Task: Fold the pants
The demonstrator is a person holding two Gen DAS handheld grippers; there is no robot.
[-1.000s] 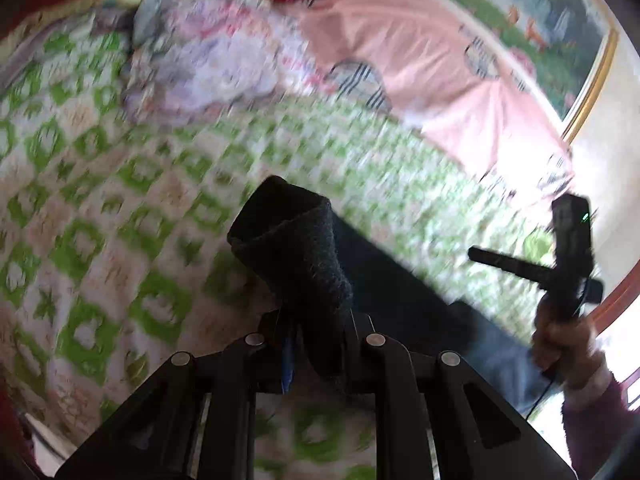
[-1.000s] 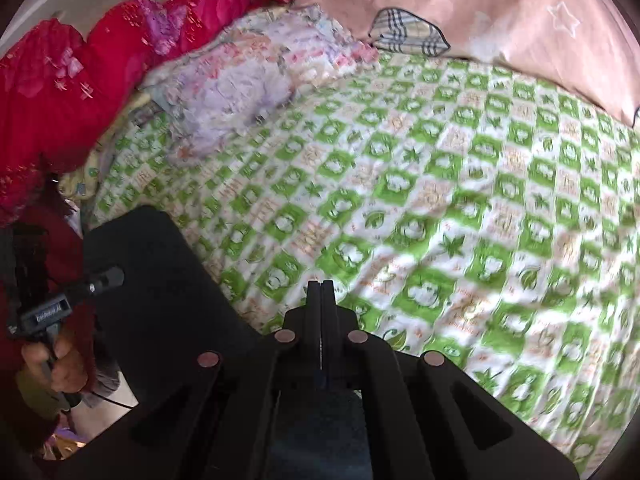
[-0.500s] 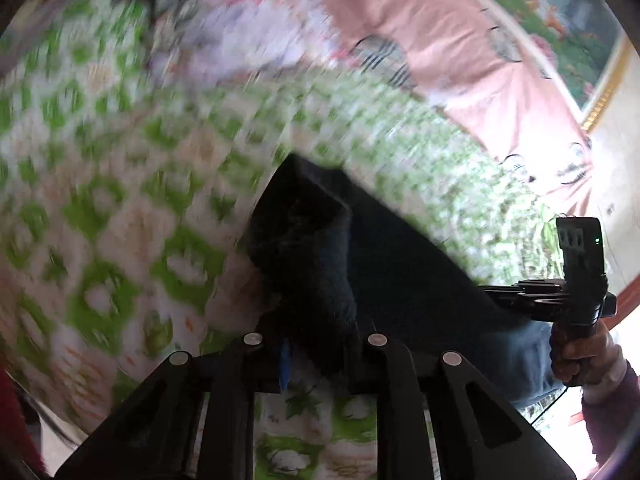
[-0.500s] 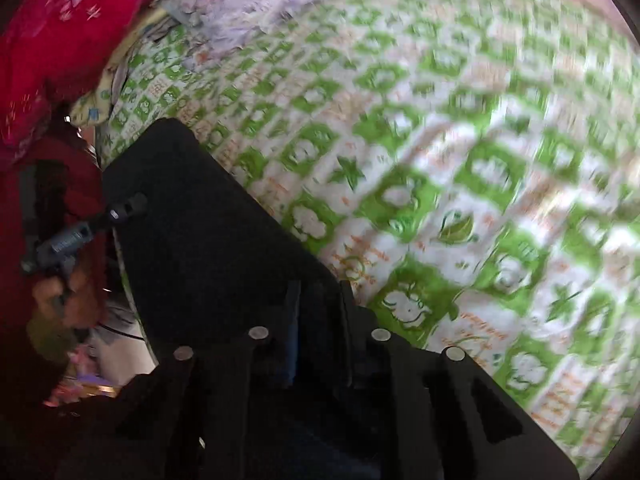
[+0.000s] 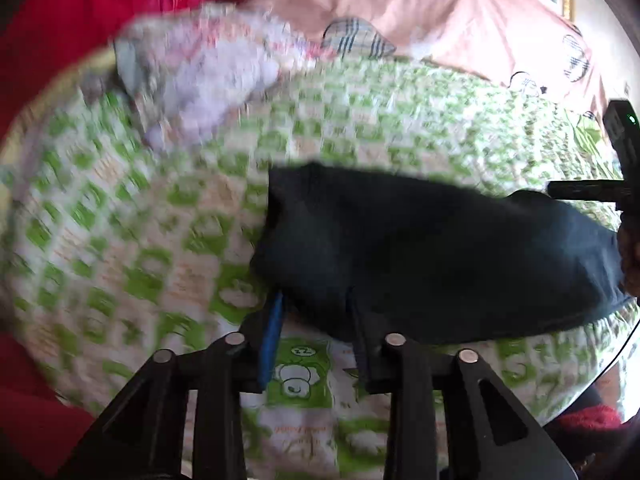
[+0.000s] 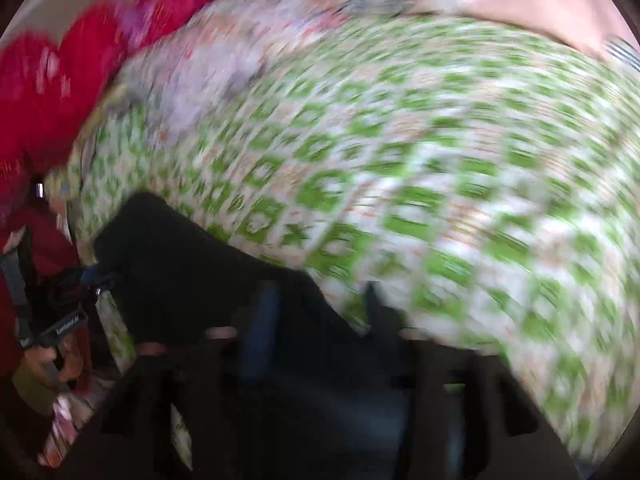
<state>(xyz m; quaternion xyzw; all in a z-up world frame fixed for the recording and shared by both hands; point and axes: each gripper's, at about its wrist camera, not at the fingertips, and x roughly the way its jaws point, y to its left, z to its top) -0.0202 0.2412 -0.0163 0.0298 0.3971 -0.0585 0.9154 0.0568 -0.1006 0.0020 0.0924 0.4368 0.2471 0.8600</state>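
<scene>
On the bed point(image 5: 120, 240), near its front edge: the pants point(image 5: 420, 256), dark, laid as one broad band over the green-checked sheet, well apart from the floral bundle point(image 5: 200, 76) at the far side.

Biggest risk, as a judgement: dragging the whole band out of line. Both views smeared by motion, so likely fast travel; any finger snagging soft cloth at that speed could pull the layers askew or tip the near edge off the bed.

Next risk: a loose layer springing open. Looks thick and bulky at the left end, nothing clamping it, so could unroll if left unpressed.

Smaller risk: a bad re-grasp, pinching only the top layer, or the sheet along with it, since the hem lies right on the pattern.

Left tool point(image 5: 316, 304): low over the sheet, pointing across the bed, fingers spread wide, holding nothing; pants edge draped loosely at the fingertips, not pinched.

Right tool point(image 6: 319, 292): at the other end of the band, angled down over dark cloth; heavily blurred, yet fingers appear parted with nothing gripped.

Right hand point(image 5: 630, 256): wrapped on its handle at the frame edge, just beside the pants' end. Left hand point(image 6: 44, 364): likewise closed on its handle, low, by the bed's side.
</scene>
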